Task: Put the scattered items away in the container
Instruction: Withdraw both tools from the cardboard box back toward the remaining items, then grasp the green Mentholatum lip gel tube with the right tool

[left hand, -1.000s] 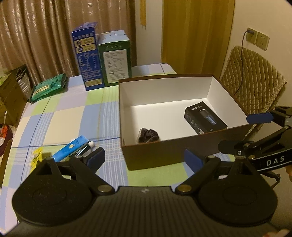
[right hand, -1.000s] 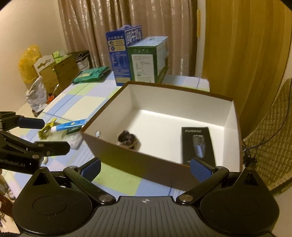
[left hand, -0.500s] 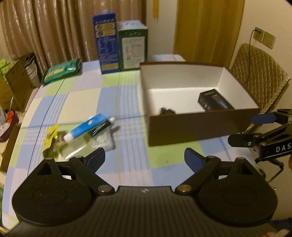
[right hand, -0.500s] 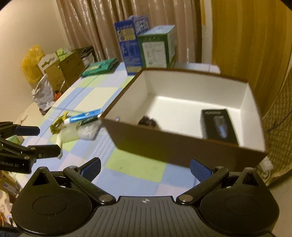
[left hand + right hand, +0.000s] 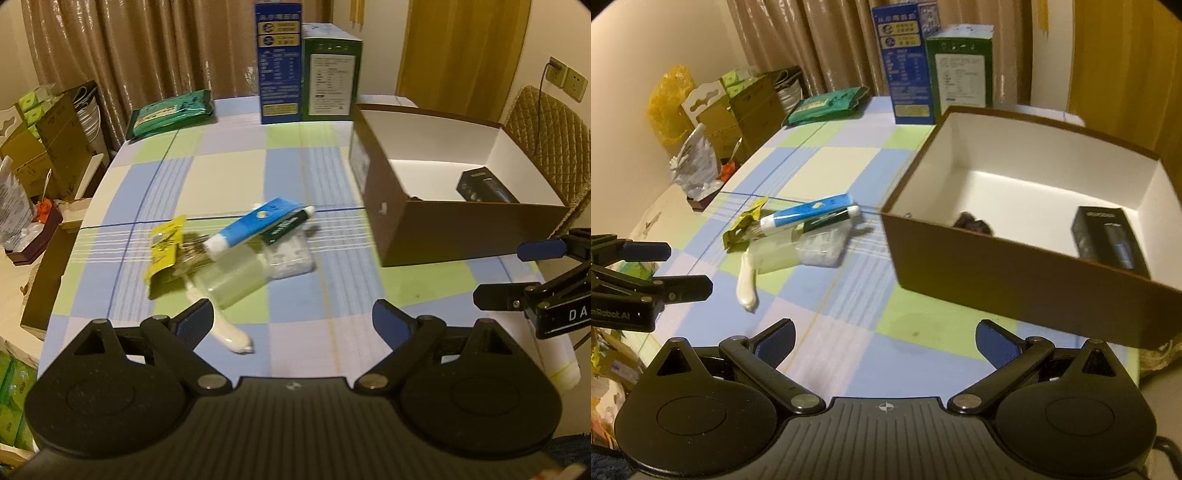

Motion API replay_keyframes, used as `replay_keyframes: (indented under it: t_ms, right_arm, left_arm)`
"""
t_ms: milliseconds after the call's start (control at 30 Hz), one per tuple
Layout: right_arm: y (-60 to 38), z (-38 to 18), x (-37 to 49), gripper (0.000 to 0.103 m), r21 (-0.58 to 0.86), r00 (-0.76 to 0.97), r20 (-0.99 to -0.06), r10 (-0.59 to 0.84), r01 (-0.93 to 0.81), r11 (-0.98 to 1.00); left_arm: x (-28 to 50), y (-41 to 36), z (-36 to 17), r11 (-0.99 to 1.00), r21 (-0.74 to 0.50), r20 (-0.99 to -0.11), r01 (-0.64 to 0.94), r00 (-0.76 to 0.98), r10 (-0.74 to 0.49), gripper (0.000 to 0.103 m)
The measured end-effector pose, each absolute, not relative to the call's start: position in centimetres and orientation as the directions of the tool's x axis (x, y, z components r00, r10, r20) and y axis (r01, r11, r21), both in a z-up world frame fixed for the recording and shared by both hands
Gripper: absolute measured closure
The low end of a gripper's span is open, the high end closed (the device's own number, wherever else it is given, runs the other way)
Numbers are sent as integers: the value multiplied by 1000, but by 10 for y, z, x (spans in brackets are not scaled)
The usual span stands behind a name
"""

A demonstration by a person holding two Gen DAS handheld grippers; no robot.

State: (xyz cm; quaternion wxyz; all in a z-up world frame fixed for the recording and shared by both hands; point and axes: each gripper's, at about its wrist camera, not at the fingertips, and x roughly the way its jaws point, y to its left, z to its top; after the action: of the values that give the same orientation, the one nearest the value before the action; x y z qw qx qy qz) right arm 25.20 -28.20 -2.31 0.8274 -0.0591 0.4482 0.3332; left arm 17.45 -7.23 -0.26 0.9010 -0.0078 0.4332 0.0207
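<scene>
The left hand-held gripper [image 5: 293,325] stands wide open and holds nothing; only the checked cloth of the bench [image 5: 229,173] shows between its blue pads. Its left pad [image 5: 195,325] lies in the picture just over the near end of a white tube [image 5: 231,334], but I cannot tell if they touch. The right hand-held gripper [image 5: 884,341] is also wide open and empty, above bare cloth near the front edge of the bench. In the left wrist view the right one shows at 3 o'clock, and in the right wrist view the left one shows at 9 o'clock, both open.

From the left hand-held gripper, the scattered items lie in a small heap at about 11 o'clock, near it. A blue tube [image 5: 255,225] lies on top, touching a dark green tube [image 5: 286,227] beside it. Under them is a clear packet [image 5: 291,258] and a pale clear sheet [image 5: 236,275]. A yellow sachet [image 5: 166,254] lies at the left side of the heap. The picture is blurred here, so the smaller things I cannot name.

The box [image 5: 461,236] stands at 2 o'clock, brown outside and white inside, apart from the heap. Inside it lie a black pack [image 5: 1108,236] and a small dark object [image 5: 973,223] against the near wall.

At 12 o'clock, at the far edge, stand a blue carton [image 5: 279,62] and a green carton [image 5: 330,74], touching. A green pouch [image 5: 171,112] lies at 11 o'clock, well apart.
</scene>
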Motion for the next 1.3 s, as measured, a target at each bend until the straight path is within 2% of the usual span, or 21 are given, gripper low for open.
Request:
replay_keyframes:
  t_ms: [300, 767, 900, 1067, 1300]
  right_arm:
    - [-238, -43, 249, 2, 231, 349, -788, 507, -597, 769]
    - [-179, -65, 264, 3, 257, 400, -771, 495, -516, 817]
    - [-156, -68, 267, 9, 229, 430, -740, 517, -562, 795]
    - [-128, -70, 282, 9, 122, 487, -702, 520, -637, 761]
    - [-94, -93, 308, 9, -24, 495, -741, 453, -694, 720]
  left_arm:
    - [175, -30, -19, 999, 11, -779, -43, 626, 36, 14]
    - [195, 44, -42, 997, 26, -794, -73, 604, 65, 20]
    - [205, 64, -46, 997, 26, -796, -79, 601, 68, 20]
    - [222, 85, -52, 997, 13, -802, -74, 595, 55, 20]
    - [247, 97, -63, 999, 1, -813, -52, 581, 31, 20]
